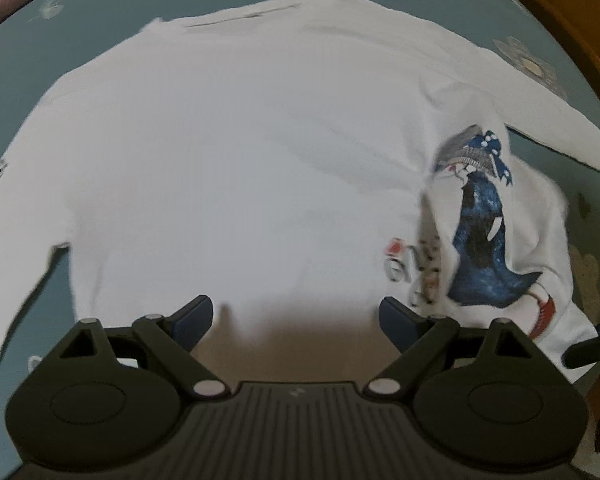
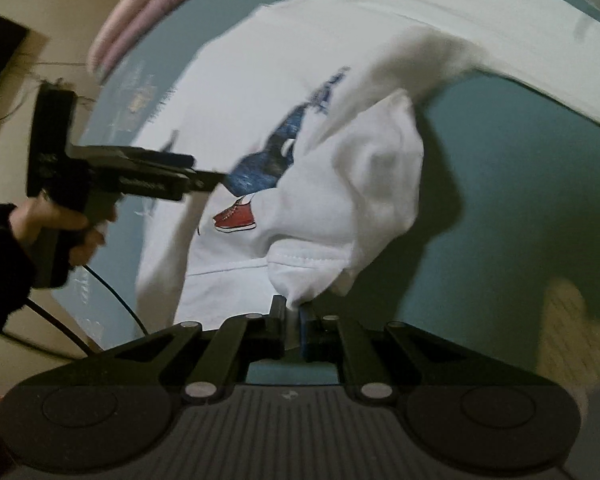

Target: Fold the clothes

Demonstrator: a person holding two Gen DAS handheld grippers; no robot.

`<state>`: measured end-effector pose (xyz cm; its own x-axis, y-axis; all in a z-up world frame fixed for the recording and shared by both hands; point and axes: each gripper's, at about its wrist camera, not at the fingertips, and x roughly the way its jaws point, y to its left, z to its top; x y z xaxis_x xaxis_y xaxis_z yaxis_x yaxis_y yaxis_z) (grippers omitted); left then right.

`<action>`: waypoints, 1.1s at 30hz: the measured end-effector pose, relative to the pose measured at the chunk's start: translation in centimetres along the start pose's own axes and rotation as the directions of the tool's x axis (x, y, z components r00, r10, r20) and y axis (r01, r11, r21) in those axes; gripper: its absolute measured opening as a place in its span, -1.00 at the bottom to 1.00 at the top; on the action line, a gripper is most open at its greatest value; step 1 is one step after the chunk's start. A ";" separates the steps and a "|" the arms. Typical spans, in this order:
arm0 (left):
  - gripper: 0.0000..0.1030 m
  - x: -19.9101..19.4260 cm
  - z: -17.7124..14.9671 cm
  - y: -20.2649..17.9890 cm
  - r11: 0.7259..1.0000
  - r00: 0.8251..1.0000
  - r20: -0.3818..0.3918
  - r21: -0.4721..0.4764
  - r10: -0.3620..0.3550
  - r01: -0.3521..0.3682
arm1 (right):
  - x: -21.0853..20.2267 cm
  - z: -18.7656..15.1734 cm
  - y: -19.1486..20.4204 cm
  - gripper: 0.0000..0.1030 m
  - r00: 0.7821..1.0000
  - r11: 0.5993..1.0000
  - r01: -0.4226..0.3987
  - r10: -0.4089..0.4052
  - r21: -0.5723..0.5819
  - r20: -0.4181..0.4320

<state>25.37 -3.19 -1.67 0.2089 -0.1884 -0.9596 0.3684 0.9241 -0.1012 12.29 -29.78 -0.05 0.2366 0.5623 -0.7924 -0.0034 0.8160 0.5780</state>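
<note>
A white sweatshirt with a blue and red printed figure lies spread on a teal bedsheet. My left gripper is open and empty, its jaws wide apart over the near hem. My right gripper is shut on the sweatshirt's hem corner and holds that side lifted and folded over, so the print faces up. The left gripper also shows in the right wrist view, held by a hand at the left, its tips at the print.
The teal sheet has pale flower patterns. Pink striped bedding lies at the far edge. A wooden bed frame runs along the right. A black cable trails below the left gripper.
</note>
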 end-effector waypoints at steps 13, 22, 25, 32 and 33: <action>0.75 1.6 1.0 -4.8 0.997 0.999 -0.026 0.069 -0.028 0.029 | -1.8 -2.6 -1.2 -0.51 0.992 0.985 0.130 -0.128 0.115 -0.020; 0.75 2.1 1.5 -8.7 0.995 0.999 -0.045 0.104 -0.005 0.010 | -2.1 -1.4 -8.5 -0.49 0.962 0.966 0.227 -0.242 0.125 0.125; 0.75 2.0 1.9 -9.3 0.994 0.999 -0.041 0.107 0.009 -0.005 | -0.5 -0.6 -8.4 -0.49 0.975 0.983 0.156 -0.169 0.096 0.146; 0.75 2.0 2.5 -8.6 0.995 0.998 -0.031 0.086 0.049 -0.046 | 2.8 0.5 -5.1 -0.08 0.974 0.987 0.158 -0.161 0.031 0.158; 0.75 2.0 2.5 -8.4 0.996 0.998 -0.030 0.080 0.050 -0.048 | 3.3 0.7 -4.7 -0.06 0.972 0.985 0.169 -0.170 0.022 0.162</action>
<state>24.93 -12.19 -2.09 0.2004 -0.1317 -0.9708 0.4296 0.9024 -0.0338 13.71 -31.84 -5.20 0.3876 0.3858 -0.8372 0.0584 0.8961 0.4400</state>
